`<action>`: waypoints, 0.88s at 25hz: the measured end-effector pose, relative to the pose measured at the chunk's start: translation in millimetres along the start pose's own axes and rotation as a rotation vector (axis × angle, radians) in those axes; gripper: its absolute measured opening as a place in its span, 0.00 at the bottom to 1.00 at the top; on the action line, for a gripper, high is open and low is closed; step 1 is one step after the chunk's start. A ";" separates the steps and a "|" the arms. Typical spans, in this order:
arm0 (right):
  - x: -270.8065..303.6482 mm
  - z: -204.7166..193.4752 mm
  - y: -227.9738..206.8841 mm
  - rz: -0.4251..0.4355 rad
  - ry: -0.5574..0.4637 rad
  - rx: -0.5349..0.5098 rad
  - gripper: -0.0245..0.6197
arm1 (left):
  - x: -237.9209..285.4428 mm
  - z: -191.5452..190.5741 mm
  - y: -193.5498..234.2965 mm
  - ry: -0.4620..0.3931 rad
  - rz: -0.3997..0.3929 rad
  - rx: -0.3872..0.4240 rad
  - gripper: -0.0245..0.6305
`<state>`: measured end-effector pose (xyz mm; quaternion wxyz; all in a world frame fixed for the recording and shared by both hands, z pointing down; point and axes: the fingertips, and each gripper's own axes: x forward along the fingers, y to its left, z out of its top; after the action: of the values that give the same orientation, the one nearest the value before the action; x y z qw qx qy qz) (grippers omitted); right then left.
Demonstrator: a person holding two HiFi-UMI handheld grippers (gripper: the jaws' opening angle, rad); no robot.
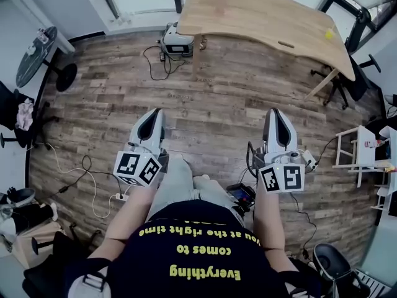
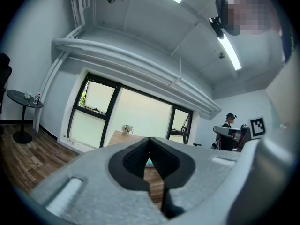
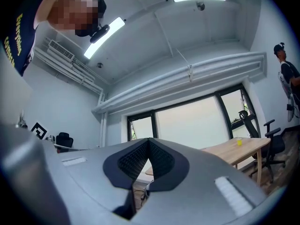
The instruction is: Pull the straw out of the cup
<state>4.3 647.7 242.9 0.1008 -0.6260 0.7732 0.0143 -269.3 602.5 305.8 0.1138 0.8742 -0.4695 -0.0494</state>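
Note:
A small yellow cup point(image 1: 329, 34) stands near the right end of the wooden table point(image 1: 260, 11), far ahead across the floor; it also shows as a yellow speck point(image 3: 239, 142) in the right gripper view. No straw can be made out at this distance. My left gripper point(image 1: 151, 120) and right gripper point(image 1: 277, 120) are held side by side in front of the person's body, well short of the table. In the left gripper view the jaws point(image 2: 150, 142) meet at the tips with nothing between them. The right gripper's jaws point(image 3: 149, 142) are likewise shut and empty.
A grey device point(image 1: 177, 41) with cables lies on the wood floor before the table. A round black side table point(image 1: 36, 54) stands at the left, an office chair point(image 1: 347, 82) and a white cart point(image 1: 360, 148) at the right. Another person point(image 3: 286, 64) stands at the room's edge.

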 end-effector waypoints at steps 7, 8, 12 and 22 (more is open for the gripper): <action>17.3 -6.2 -6.6 -0.010 -0.007 0.040 0.04 | 18.5 -1.9 7.1 0.014 -0.002 -0.003 0.04; 22.1 -8.8 -5.0 -0.009 -0.006 0.044 0.04 | 22.0 -3.5 9.3 0.018 -0.004 -0.007 0.04; 47.6 -16.1 1.0 0.005 -0.006 0.038 0.04 | 46.0 -9.7 19.9 0.030 -0.018 -0.026 0.04; 129.4 -20.2 -14.6 0.010 0.008 -0.015 0.04 | 138.5 9.7 67.9 -0.008 -0.038 -0.047 0.04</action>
<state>-9.7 516.8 241.7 0.0930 -0.6229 0.7765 0.0180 -249.4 449.6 315.9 0.1318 0.8799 -0.4518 -0.0660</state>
